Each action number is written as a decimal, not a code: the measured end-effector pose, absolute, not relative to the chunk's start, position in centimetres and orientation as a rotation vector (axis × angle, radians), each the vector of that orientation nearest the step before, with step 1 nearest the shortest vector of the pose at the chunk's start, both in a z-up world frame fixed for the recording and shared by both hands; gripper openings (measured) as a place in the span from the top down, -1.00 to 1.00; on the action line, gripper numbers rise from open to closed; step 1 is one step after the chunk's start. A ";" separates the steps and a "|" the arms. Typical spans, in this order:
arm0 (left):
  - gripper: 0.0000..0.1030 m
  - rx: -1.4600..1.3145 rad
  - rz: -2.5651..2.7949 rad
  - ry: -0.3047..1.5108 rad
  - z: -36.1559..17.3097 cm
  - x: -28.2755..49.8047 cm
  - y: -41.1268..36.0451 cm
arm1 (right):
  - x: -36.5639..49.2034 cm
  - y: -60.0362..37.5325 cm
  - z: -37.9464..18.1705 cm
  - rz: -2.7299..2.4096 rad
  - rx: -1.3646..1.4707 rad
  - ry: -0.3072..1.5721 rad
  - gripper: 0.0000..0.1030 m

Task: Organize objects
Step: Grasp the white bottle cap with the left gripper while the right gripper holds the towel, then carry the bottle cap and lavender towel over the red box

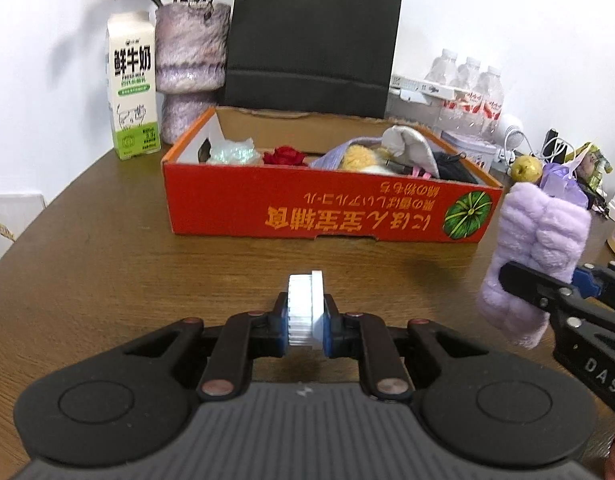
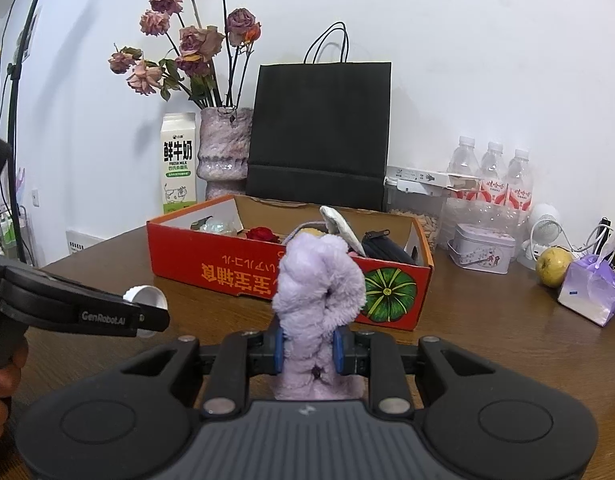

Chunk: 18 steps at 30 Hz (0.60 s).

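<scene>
**Two wrist fisheyes, both facing the far wall**

Each looks forward and slightly down along its own fingers, low over the table. Both share the red box, black bag, milk carton. Right camera sits right of the left.

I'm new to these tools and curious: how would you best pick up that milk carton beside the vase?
Probably grip the milk carton across its two flat side panels, around mid-height, coming in level from the front over the open table. It stands upright and tall, its sides are parallel, and the vase crowds its right, so a straight frontal approach looks clearest.
</scene>
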<state>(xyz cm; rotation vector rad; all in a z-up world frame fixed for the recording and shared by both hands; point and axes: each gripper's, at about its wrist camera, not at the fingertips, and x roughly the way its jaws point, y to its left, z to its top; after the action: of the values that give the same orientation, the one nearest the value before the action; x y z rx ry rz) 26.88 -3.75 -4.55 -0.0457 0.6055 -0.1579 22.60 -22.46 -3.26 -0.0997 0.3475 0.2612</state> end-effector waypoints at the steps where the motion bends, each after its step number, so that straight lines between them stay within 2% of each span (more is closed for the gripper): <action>1: 0.69 -0.045 -0.158 0.600 -4.4 26.8 -3.8 | 22.6 -22.5 -3.2 0.262 -0.099 0.345 0.59; 18: 0.69 -0.119 -0.156 0.513 -0.6 27.7 -3.8 | 24.8 -21.8 -0.4 0.262 -0.025 0.265 0.59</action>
<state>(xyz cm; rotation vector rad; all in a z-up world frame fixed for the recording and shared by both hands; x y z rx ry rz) 27.72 -3.76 -0.56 -0.1190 0.5135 -0.1557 24.79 -21.78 -0.43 -0.0247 0.2654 0.2619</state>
